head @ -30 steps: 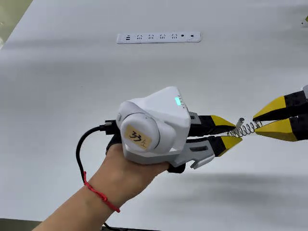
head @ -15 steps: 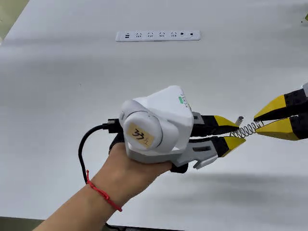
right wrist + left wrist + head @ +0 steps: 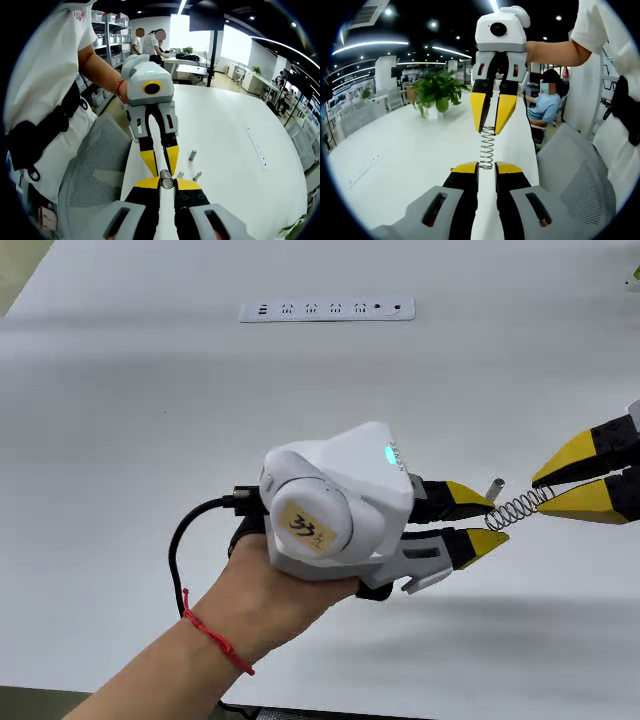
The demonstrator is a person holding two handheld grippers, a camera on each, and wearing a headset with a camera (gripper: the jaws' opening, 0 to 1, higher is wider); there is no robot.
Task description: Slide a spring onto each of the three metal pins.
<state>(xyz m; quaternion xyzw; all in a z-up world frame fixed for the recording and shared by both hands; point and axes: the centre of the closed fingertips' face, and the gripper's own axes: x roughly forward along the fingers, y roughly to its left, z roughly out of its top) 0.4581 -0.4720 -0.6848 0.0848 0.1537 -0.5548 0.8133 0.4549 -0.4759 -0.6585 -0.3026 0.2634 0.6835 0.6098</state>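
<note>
The left gripper (image 3: 498, 520) and edge-cropped right gripper (image 3: 540, 498) pinch the spring (image 3: 518, 508) ends; pin (image 3: 494, 487) just behind; power strip (image 3: 327, 310) top centre.

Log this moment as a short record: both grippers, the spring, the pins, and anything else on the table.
left gripper: shut on one end of the spring
right gripper: shut on the other end
spring: held in the air between the two grippers, above the table, not on a pin
metal pins: three on the table near the grippers, none held
power strip: lies flat at the far side of the table
</note>
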